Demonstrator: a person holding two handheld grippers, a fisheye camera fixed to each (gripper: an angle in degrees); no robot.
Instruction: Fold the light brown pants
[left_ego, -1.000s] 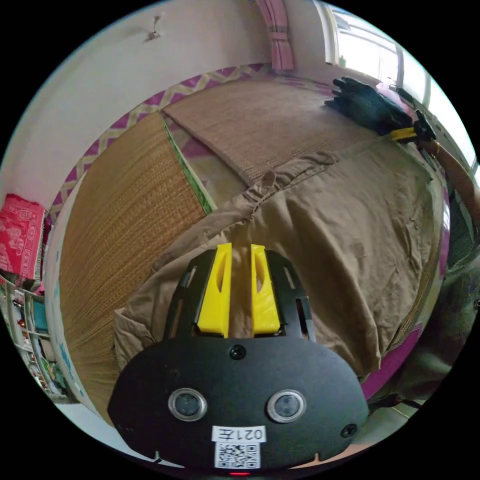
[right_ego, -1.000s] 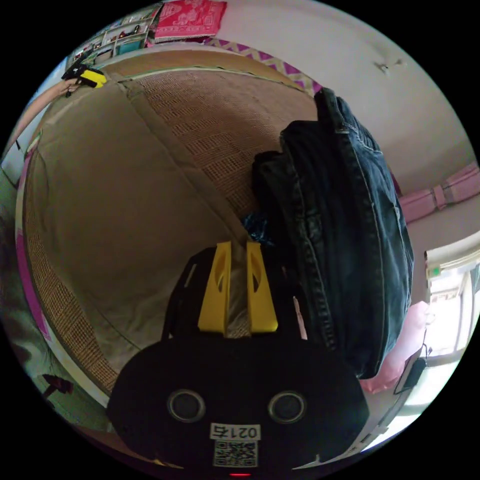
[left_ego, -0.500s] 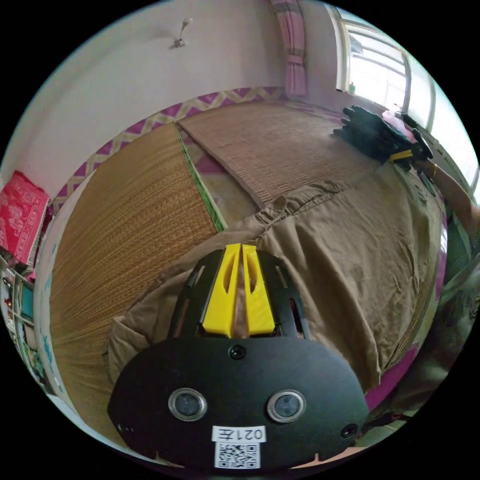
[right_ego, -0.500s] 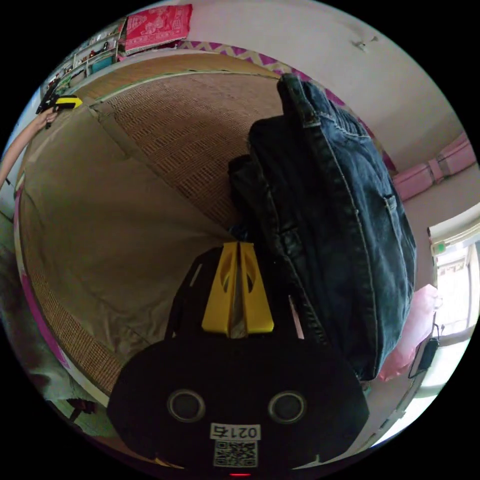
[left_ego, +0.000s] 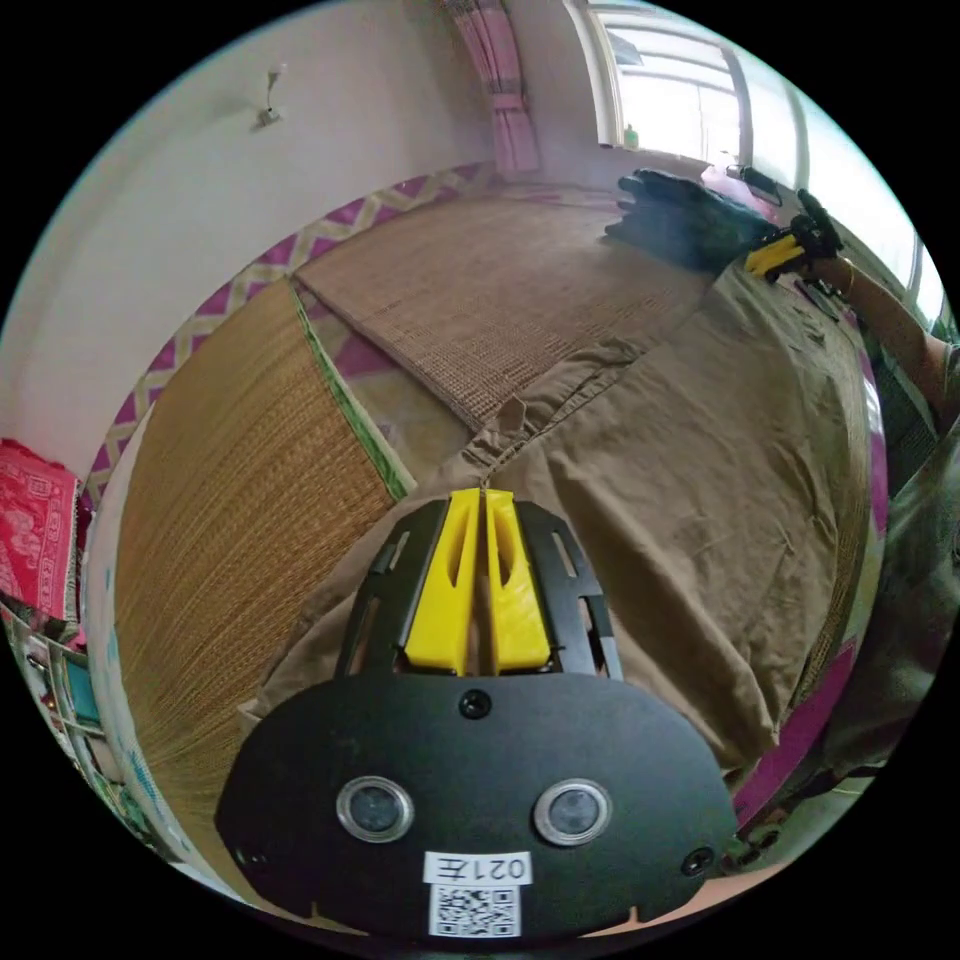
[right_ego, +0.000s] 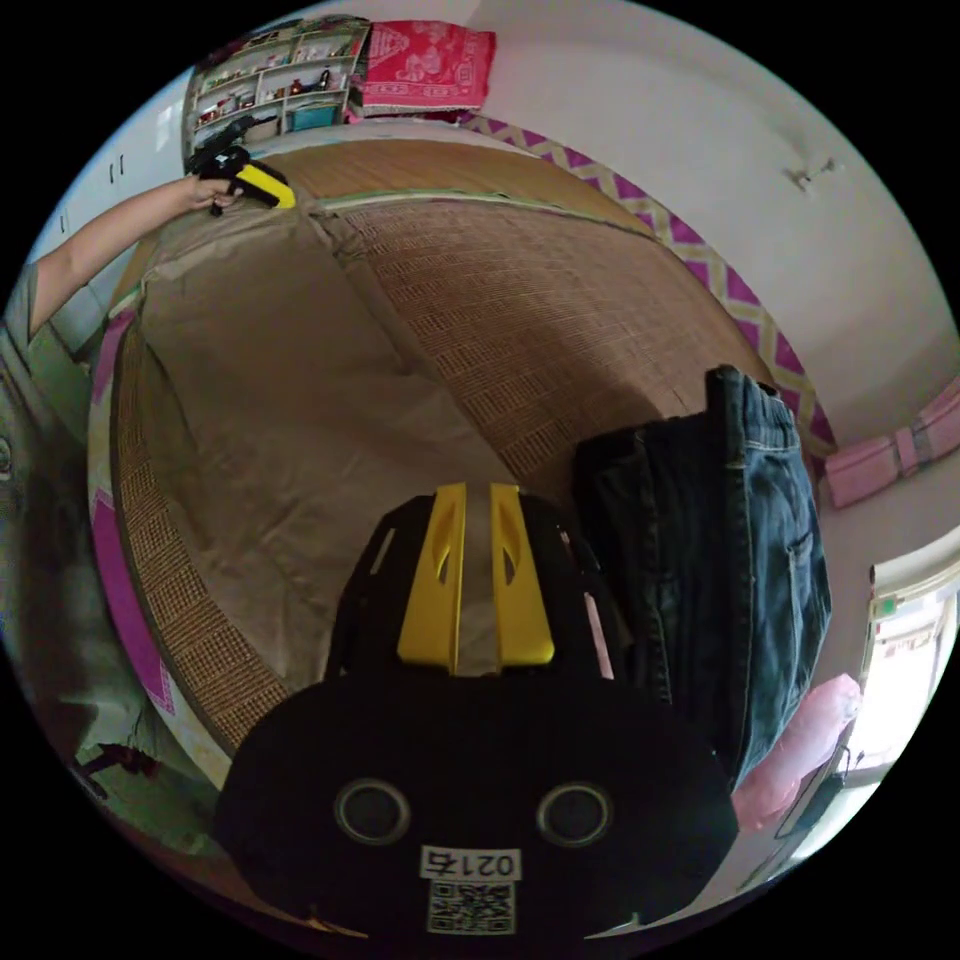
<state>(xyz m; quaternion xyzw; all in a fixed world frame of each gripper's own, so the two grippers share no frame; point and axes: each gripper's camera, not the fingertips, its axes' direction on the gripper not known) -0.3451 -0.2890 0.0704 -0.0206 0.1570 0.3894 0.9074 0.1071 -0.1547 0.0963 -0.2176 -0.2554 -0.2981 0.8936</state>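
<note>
The light brown pants lie spread over the woven mats, waistband toward the wall. My left gripper is shut on the cloth at one end, with fabric pinched between its yellow jaws. The right gripper sits at the other end; its jaws stand a little apart, with tan cloth in the gap. It also appears far off in the left gripper view, held by a hand at the cloth's edge. The left gripper appears in the right gripper view, in a hand.
A stack of folded dark jeans lies just beside the right gripper, also seen as dark jeans near the window. Woven mats cover the bed. The person's body stands along the bed edge. Shelves line the far wall.
The left jaws closed on the pants and stay shut. The right jaws closed half a second ago and now stand slightly parted. The right view has swung away from the jeans.
</note>
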